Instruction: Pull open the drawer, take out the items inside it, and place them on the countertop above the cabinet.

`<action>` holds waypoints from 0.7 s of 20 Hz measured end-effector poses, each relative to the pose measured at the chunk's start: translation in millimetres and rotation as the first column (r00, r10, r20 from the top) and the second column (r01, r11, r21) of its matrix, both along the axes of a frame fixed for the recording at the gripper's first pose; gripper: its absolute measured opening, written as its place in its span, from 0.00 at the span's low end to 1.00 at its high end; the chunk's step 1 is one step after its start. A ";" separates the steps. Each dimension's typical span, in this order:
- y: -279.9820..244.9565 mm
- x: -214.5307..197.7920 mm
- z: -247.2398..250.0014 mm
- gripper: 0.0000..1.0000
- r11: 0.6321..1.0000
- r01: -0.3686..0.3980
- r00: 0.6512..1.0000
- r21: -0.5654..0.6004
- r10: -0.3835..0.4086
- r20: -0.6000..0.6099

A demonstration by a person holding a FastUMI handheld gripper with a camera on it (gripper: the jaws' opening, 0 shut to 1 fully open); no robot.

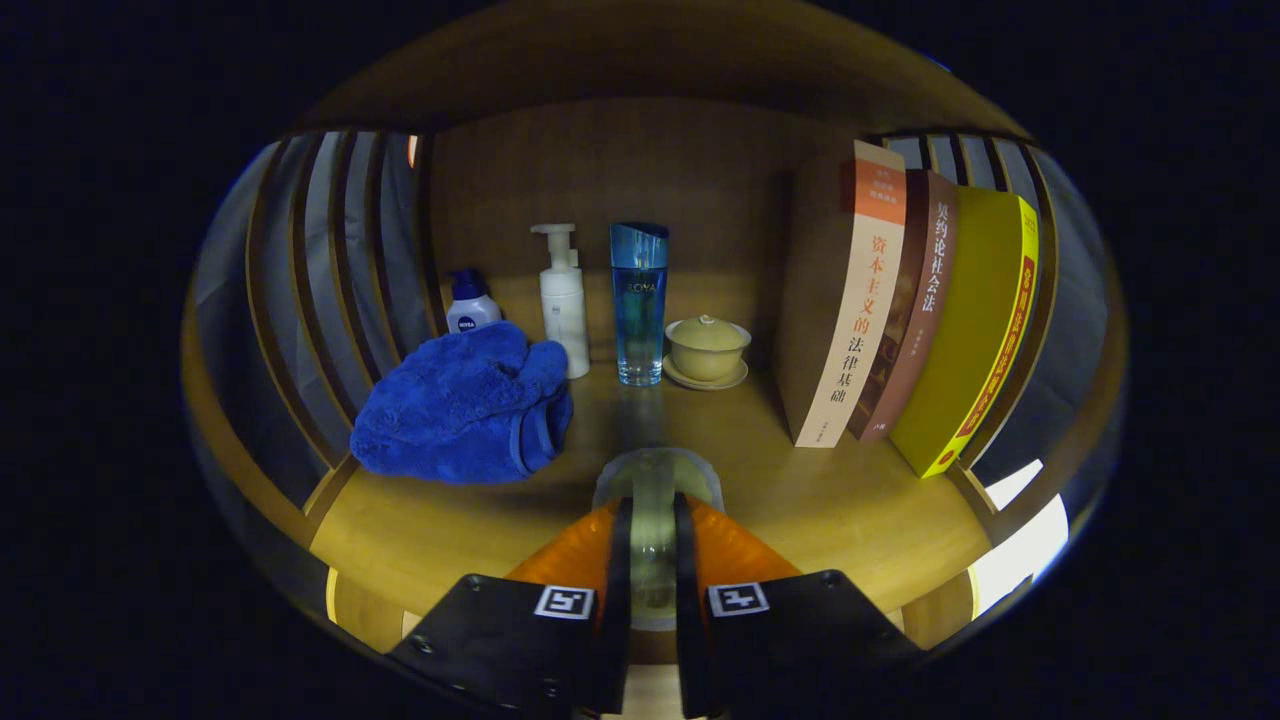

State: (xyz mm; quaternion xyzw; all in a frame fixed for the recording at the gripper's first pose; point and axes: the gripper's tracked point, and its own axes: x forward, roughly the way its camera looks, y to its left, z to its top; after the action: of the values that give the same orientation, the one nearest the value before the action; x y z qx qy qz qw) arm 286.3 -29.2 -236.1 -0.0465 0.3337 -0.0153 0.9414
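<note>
In the gripper view, a small clear glass jar with a rounded top (655,500) sits pinched between the fingers of the hand-held gripper (653,520), both fingers pressing its sides, the jaws drawn close about it; the jar hangs just above the front of the wooden countertop (800,490); its glass is pale and see-through, though what it contains, if anything, is hard to make out. Beyond the fingers lie one crumpled blue plush towel (460,405), one small blue-capped white bottle (472,302), one white pump bottle (563,300), one tall blue glass bottle (639,300) and one yellow-glazed lidded cup on a saucer (707,350); near the cup stand three upright books (900,310), leaning together against the slatted wooden side.
</note>
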 end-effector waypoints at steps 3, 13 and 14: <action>-1.2 -2.2 -4.7 0.35 1.000 0.016 1.000 0.013 -0.015 -0.011; 12.2 -14.4 40.6 0.75 0.996 -0.029 0.996 0.081 0.022 0.082; 15.2 -17.5 53.3 0.83 0.996 -0.041 0.993 0.085 0.031 0.112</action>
State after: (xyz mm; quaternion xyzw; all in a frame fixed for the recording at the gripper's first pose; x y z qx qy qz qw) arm 268.8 -14.1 -182.8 -0.0103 0.2804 0.0138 0.9597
